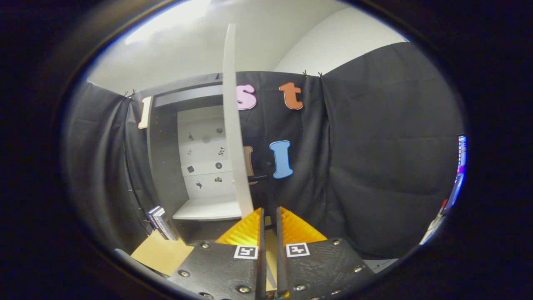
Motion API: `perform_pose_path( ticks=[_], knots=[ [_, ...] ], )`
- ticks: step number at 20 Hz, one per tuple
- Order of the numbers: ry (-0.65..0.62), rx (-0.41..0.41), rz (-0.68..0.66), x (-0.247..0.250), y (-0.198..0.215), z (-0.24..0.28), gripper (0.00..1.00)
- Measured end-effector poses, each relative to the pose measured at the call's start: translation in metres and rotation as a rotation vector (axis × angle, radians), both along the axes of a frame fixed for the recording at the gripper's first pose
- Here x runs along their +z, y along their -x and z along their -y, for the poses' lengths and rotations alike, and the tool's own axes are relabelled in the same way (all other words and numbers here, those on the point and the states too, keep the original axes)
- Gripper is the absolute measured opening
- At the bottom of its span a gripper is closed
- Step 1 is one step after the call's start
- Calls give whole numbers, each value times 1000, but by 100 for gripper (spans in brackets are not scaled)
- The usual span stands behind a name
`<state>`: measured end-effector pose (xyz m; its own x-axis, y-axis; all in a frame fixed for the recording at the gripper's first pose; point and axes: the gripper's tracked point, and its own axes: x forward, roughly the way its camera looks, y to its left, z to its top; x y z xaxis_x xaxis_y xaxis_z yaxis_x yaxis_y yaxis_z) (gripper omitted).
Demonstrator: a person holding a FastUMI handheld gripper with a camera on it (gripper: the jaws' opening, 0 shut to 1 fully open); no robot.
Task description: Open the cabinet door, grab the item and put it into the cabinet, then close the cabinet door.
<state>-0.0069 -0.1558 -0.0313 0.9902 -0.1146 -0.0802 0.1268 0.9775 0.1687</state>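
Note:
A white cabinet [166, 166] stands ahead and to the left of my fingers, with its door [233, 125] swung open and seen edge-on, running from just ahead of the left finger upward. A dark handle [258, 178] sticks out from the door on its right side. The cabinet's inside shows a pale shelf floor [206, 210] and a back panel with small dark marks. A small stack of flat booklets [160, 223] leans against the cabinet's lower left corner. My gripper [270, 214] is almost shut, with only a narrow gap and nothing between its fingers.
A tan tabletop [160, 252] lies under the cabinet and the booklets. Black cloth walls close in the left, back and right. A lit screen [458, 175] shows at the far right.

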Motion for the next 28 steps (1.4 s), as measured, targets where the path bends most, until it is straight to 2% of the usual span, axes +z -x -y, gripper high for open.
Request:
perform_pose_path(
  ticks=[5, 7, 9, 16, 22, 28],
  knots=[
    [-17, 25, 32, 7, 15, -36, 10],
    [-33, 67, 37, 3, 18, -61, 17],
    [-19, 98, 24, -5, 12, -80, 36],
    [35, 192, -80, -69, -19, -146, 83],
    [43, 238, -217, -166, -57, -199, 89],
    [42, 310, -355, -263, -82, -250, 89]
  ],
)
